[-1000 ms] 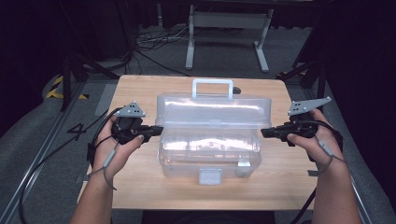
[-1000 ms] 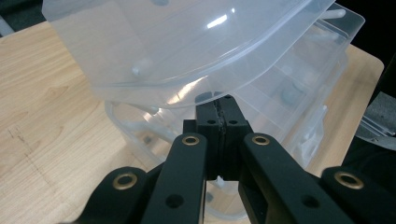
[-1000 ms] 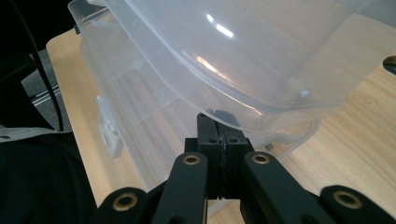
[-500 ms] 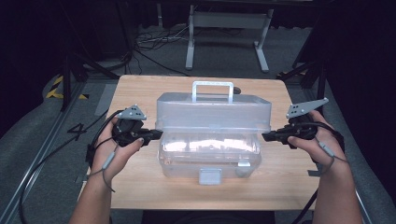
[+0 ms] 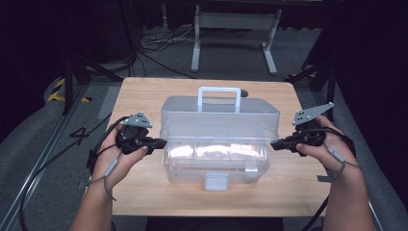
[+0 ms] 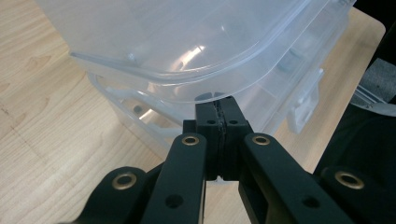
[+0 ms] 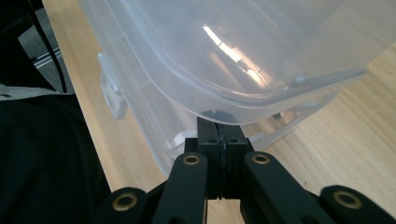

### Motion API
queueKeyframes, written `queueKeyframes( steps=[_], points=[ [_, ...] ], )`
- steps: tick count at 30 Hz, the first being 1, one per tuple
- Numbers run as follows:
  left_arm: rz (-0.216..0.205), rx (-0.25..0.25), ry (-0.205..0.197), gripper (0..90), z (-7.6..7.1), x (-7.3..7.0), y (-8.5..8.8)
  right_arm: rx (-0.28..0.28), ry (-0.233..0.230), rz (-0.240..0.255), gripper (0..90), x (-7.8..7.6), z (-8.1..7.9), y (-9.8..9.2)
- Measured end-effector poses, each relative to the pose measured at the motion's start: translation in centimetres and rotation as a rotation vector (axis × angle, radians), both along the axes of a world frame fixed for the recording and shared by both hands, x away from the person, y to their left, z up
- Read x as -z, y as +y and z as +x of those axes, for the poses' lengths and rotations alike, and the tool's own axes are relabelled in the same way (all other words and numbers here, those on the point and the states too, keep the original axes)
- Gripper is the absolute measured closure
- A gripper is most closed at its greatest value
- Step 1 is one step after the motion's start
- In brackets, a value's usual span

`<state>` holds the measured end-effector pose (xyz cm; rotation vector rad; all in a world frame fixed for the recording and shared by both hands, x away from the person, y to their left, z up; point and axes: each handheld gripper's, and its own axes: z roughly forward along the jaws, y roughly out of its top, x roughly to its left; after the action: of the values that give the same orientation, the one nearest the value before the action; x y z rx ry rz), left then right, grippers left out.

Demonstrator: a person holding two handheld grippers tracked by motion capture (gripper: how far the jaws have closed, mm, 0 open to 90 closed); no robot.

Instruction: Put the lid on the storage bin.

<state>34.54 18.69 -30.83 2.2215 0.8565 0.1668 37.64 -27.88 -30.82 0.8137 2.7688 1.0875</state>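
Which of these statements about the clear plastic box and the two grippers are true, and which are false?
1. The lid of the clear box is raised above its base. True.
2. The left gripper stands wide open. False: its jaws are shut, tips under the lid's rim.
3. The right gripper is shut under the lid's rim. True.
4. The box stands on the floor. False: it stands on a wooden table.
5. The lid has a handle on top. True.
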Motion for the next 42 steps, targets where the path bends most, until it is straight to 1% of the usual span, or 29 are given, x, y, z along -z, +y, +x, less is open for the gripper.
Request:
queueKeyframes(
  steps=[7,10,12,13,14,16,25,32,35,39,42],
  points=[
    [0.030,0.017,0.020,89.4,-0.1,0.2,0.0,-0.014,0.017,-0.034,90.0,0.3,0.0,0.1],
    [0.034,0.020,0.023,89.1,-0.1,0.2,-0.1,-0.019,0.021,-0.040,90.0,0.3,-0.1,0.2],
    [0.048,0.027,0.030,88.8,-0.1,0.3,-0.1,-0.026,0.028,-0.047,90.0,0.4,-0.1,0.2],
    [0.048,0.027,0.030,88.8,-0.1,0.3,-0.1,-0.026,0.028,-0.047,90.0,0.4,-0.1,0.2],
    [0.059,0.033,0.037,88.8,-0.2,0.3,-0.1,-0.032,0.032,-0.060,90.0,0.5,-0.1,0.2],
    [0.066,0.036,0.042,88.8,-0.2,0.4,-0.1,-0.037,0.038,-0.065,90.0,0.5,-0.1,0.3],
    [0.084,0.047,0.064,88.0,-0.2,0.6,-0.2,-0.054,0.055,-0.085,90.0,0.8,0.0,0.4],
    [0.103,0.055,0.082,88.2,-0.3,0.8,-0.2,-0.081,0.064,-0.115,90.0,1.1,0.0,0.5],
    [0.109,0.057,0.083,88.2,-0.3,0.8,-0.2,-0.081,0.067,-0.120,90.0,1.1,0.0,0.6],
    [0.122,0.068,0.095,88.3,-0.2,1.0,-0.3,-0.088,0.076,-0.131,89.9,1.2,-0.1,0.6],
    [0.123,0.069,0.100,88.3,-0.2,1.0,-0.4,-0.095,0.078,-0.138,89.9,1.3,-0.1,0.7]
  ],
)
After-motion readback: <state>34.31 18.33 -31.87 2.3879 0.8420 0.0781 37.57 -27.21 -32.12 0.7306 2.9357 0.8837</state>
